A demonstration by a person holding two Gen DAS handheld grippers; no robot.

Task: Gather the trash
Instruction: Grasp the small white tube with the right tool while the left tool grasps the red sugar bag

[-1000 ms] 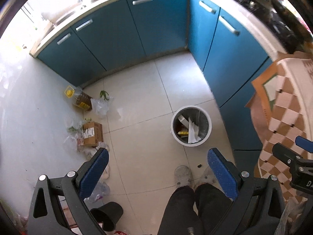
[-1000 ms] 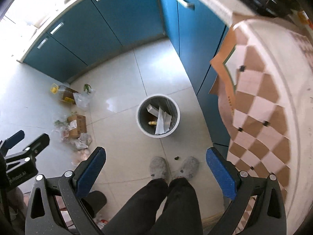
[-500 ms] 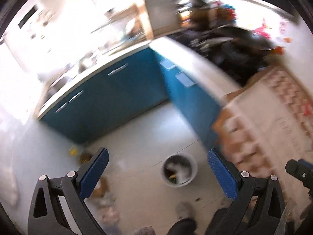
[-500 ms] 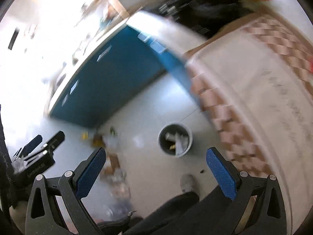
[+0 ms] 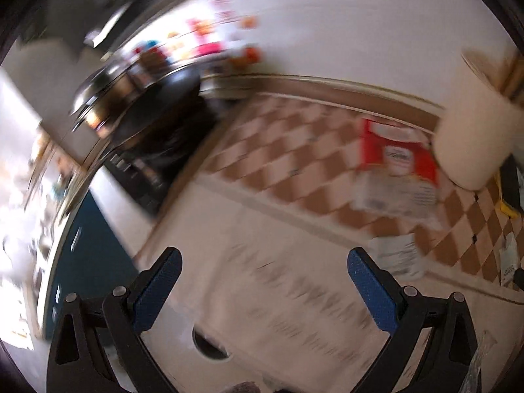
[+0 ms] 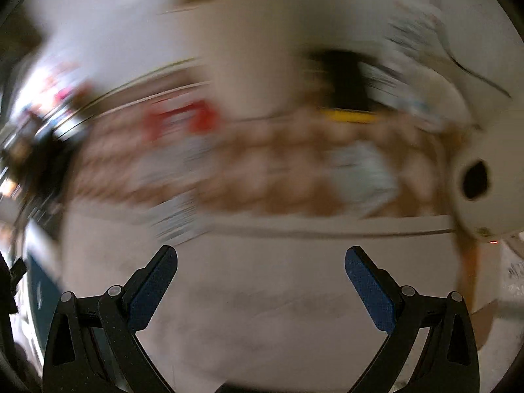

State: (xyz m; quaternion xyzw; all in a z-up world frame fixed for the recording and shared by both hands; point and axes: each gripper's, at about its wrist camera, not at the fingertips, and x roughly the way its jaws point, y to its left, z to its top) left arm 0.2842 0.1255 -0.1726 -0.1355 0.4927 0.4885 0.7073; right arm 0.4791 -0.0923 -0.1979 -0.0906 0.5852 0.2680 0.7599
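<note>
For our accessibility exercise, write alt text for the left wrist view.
Blurred view over a checked tablecloth holding a red and white packet and crumpled paper. The left gripper hangs open and empty; a dark pan sits behind.

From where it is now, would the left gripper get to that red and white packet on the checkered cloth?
Probably yes: the left gripper is open and empty, and bare cloth lies between it and the red and white packet; blur hides details.

The left gripper (image 5: 263, 260), jaws wide and empty, faces a blurred checkered cloth (image 5: 294, 167) bearing a red-and-white package (image 5: 398, 160).
</note>
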